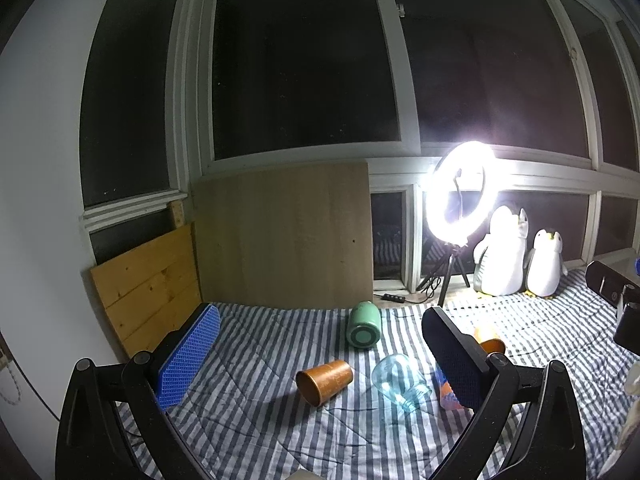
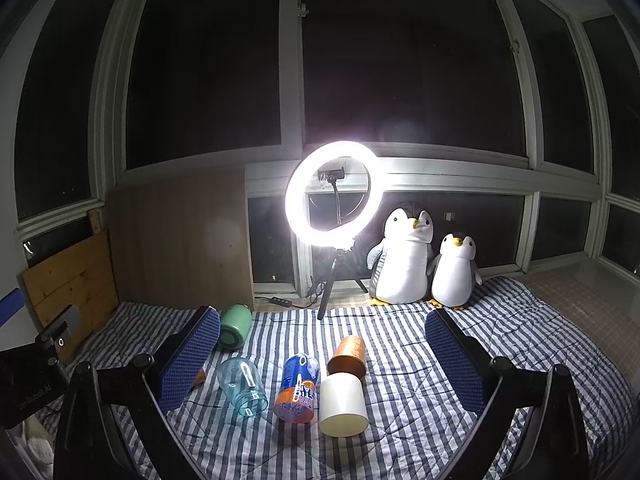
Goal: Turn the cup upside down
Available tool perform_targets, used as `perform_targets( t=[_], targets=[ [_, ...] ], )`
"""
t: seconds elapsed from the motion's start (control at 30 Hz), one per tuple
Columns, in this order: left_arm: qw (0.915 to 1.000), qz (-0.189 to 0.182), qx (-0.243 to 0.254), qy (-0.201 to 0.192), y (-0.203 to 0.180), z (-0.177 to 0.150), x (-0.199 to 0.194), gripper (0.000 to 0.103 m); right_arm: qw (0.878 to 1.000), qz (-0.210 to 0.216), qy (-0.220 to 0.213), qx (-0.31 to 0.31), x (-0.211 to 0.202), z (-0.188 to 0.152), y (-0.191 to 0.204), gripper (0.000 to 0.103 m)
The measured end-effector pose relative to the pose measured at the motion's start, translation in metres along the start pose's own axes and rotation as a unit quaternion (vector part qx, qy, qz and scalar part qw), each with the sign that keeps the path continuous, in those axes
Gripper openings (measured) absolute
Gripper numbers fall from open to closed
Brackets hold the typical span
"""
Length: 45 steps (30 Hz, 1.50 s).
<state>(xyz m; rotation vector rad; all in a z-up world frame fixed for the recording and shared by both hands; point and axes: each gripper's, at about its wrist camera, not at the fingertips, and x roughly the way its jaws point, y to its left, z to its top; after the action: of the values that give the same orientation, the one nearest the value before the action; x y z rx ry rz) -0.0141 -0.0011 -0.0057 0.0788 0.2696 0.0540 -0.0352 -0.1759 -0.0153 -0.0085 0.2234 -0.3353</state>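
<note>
Both claws, left (image 1: 320, 356) and right (image 2: 322, 354), gape empty; copper cup (image 1: 325, 382) apparently lies sideways on bed (image 1: 256, 420), unflipped.

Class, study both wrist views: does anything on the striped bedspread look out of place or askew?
Yes. Every cup lies tipped on its side, none upright: the green cup, clear glass cup, blue-and-orange cup, white cup and two copper cups. Nothing looks spilled or broken. Both hand-held grippers are open and empty.

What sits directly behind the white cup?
A copper cup lies on its side right behind the white cup; its lower edge is hidden, so contact cannot be told.
</note>
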Motion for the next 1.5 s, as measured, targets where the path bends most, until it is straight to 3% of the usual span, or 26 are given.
perform_targets(
  t=[0.4,0.8,1.0,1.17,1.5],
  targets=[
    [0.9999,-0.006,-0.001,0.011,-0.001,-0.003,0.006,0.102,1.0,-0.001,0.014,-0.003,0.009,-0.006,-0.002,0.102],
    [0.9991,-0.007,-0.005,0.042,-0.006,-0.01,0.026,0.102,0.997,-0.002,0.074,0.016,0.047,-0.018,-0.027,0.102],
    [0.9977,-0.006,-0.012,0.067,-0.008,-0.015,0.041,0.102,0.992,0.014,0.127,0.022,0.083,-0.024,-0.044,0.102],
    [0.9965,0.001,-0.012,0.083,-0.013,-0.021,0.051,0.102,0.981,0.021,0.186,0.041,0.13,-0.037,-0.067,0.101],
    [0.9936,0.014,-0.008,0.112,-0.03,-0.032,0.073,0.102,0.964,0.029,0.262,0.048,0.21,-0.05,-0.098,0.101]
  ],
)
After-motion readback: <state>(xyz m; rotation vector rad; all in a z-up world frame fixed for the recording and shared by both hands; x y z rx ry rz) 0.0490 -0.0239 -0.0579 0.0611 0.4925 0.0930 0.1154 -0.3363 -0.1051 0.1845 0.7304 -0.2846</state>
